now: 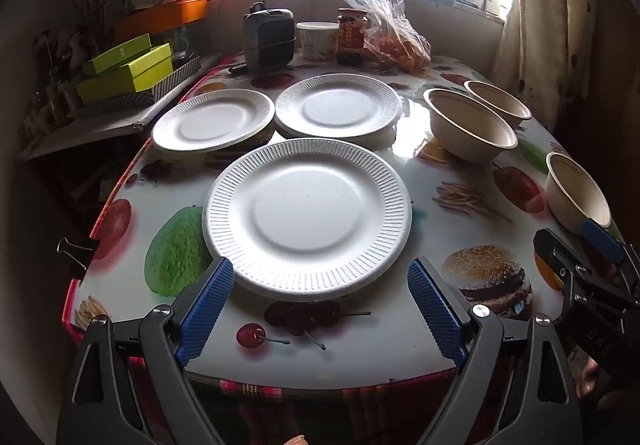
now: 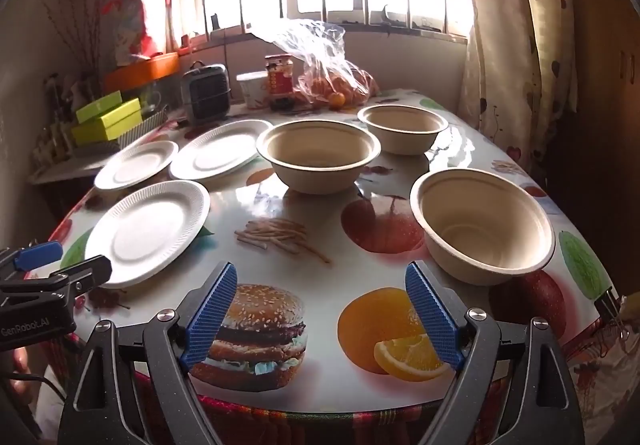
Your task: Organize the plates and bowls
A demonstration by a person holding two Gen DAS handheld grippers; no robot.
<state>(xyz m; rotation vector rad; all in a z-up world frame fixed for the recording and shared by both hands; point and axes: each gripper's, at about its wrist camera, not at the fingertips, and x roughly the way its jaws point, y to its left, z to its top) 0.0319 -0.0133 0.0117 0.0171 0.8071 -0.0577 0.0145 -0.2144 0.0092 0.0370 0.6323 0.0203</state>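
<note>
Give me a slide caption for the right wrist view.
Open right gripper faces three bowls and three plates.

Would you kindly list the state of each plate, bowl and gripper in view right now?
Near plate: flat on the table, empty, unstacked.
Left far plate: flat, empty, unstacked.
Right far plate: flat, empty; a rim shows beneath it.
Near bowl: upright, empty.
Middle bowl: upright, empty.
Far bowl: upright, empty.
Left gripper: open, holding nothing.
Right gripper: open, holding nothing.
</note>
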